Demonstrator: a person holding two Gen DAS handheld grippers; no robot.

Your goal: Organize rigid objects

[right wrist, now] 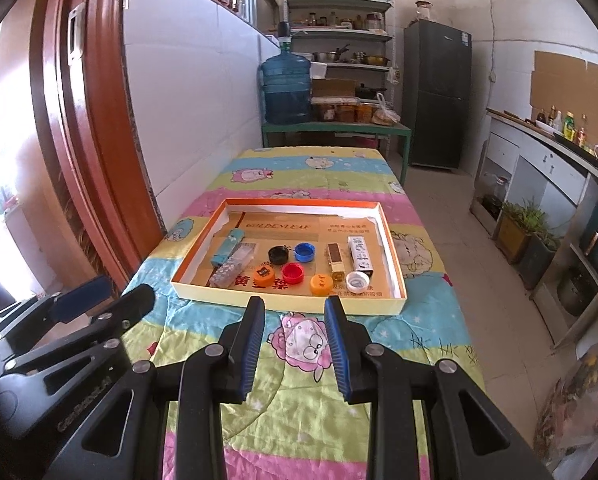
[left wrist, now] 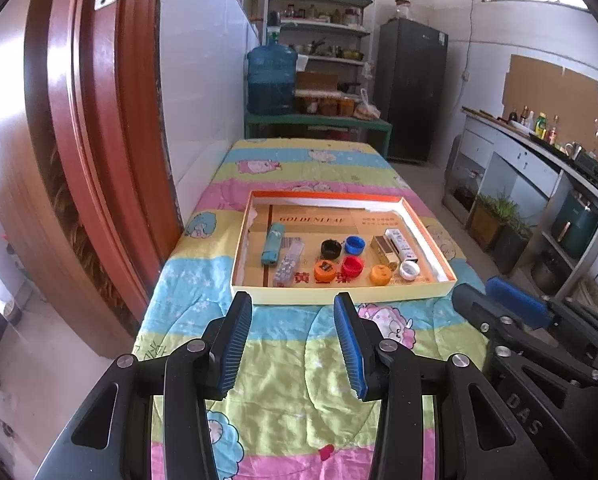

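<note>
Table under cartoon quilt [left wrist: 283,400] fills frame centre. Shallow box tray [left wrist: 341,294] sits mid-frame on it. Left gripper [left wrist: 293,300] and right gripper [right wrist: 295,302] at bottom centre of their views, both released, jaws apart, nothing held, just short of tray's near wall. In tray: teal lighter [left wrist: 273,244] at left, white carton [right wrist: 361,254] at right, caps between: black [right wrist: 278,255], blue [right wrist: 305,252], red [right wrist: 293,273], orange [right wrist: 264,274].

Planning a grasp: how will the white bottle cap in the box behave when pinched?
The white cap looks like small rigid plastic, so probably light and stiff. It sits flat, open side up, so unlikely to roll, but may skid on the box floor.
</note>
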